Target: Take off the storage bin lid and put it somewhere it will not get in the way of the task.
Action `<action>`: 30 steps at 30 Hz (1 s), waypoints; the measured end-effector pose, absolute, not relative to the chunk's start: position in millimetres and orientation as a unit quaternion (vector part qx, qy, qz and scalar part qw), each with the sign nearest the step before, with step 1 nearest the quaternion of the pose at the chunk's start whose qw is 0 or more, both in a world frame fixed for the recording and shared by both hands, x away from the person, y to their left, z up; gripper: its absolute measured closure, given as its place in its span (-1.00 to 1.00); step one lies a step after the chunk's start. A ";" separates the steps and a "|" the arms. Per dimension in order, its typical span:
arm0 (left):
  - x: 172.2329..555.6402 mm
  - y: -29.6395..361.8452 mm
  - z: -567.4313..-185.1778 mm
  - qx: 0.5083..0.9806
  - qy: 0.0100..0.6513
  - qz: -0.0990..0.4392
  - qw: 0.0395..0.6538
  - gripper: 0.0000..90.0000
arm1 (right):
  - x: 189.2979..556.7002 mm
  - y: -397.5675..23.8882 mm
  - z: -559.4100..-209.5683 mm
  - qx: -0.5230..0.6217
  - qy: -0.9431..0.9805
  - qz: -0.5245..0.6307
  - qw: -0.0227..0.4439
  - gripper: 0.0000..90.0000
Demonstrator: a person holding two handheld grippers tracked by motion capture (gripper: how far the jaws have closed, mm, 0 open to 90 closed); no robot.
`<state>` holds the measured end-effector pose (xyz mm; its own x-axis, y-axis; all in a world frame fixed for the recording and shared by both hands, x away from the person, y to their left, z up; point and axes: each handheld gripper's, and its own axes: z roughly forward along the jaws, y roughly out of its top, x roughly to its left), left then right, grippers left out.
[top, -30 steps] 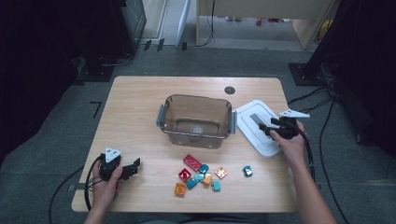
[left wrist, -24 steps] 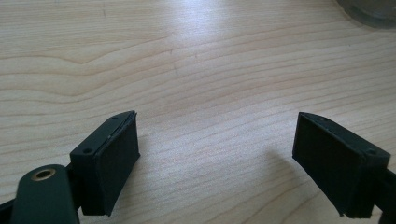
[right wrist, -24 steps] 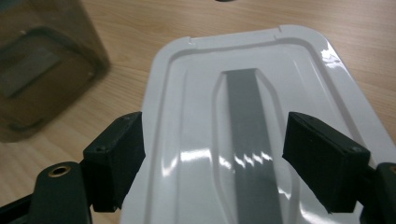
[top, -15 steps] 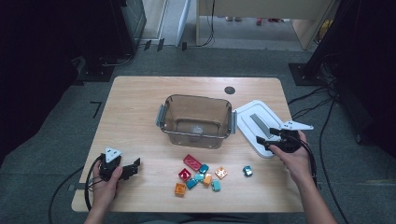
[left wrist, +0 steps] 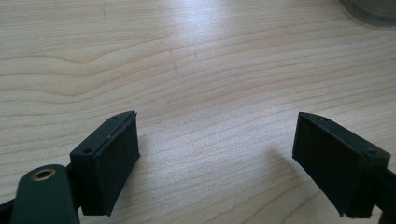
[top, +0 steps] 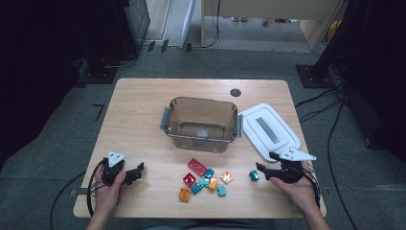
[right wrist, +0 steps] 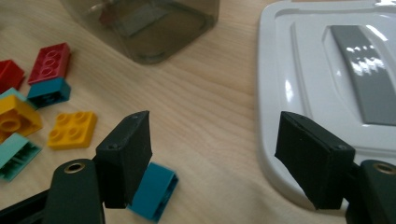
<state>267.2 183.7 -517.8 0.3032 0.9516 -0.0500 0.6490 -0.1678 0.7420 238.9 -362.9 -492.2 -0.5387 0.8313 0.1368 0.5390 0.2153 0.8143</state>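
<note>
High view: nine bricks (top: pixel 205 178), one tub (top: pixel 201 123), one lid (top: pixel 267 130).

- The table (top: pixel 139 110), light wood, fills the middle of the high view.
- A small dark round disc (top: pixel 235 92) sits near the table's upper edge.
- Grey carpet (top: pixel 67 120) surrounds the table.
- Black cables (top: pixel 335 120) trail at the right.

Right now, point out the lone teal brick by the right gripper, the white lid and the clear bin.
teal brick (right wrist: pixel 154 190), right gripper view, its top face.
white lid (top: pixel 268 132), high view, its grey handle strip.
clear bin (top: pixel 201 142), high view, its near wall.
</note>
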 end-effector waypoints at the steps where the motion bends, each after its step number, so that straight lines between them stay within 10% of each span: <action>1: 267.2 183.7 -517.8 0.732 0.547 0.221 0.342 -0.68 | 235.3 -361.0 -492.6 0.450 0.762 0.435 0.169 -0.39; 30: 267.1 184.6 -517.8 0.733 0.543 0.216 0.347 -0.68 | 206.1 -329.9 -519.3 0.468 0.776 0.371 0.203 0.50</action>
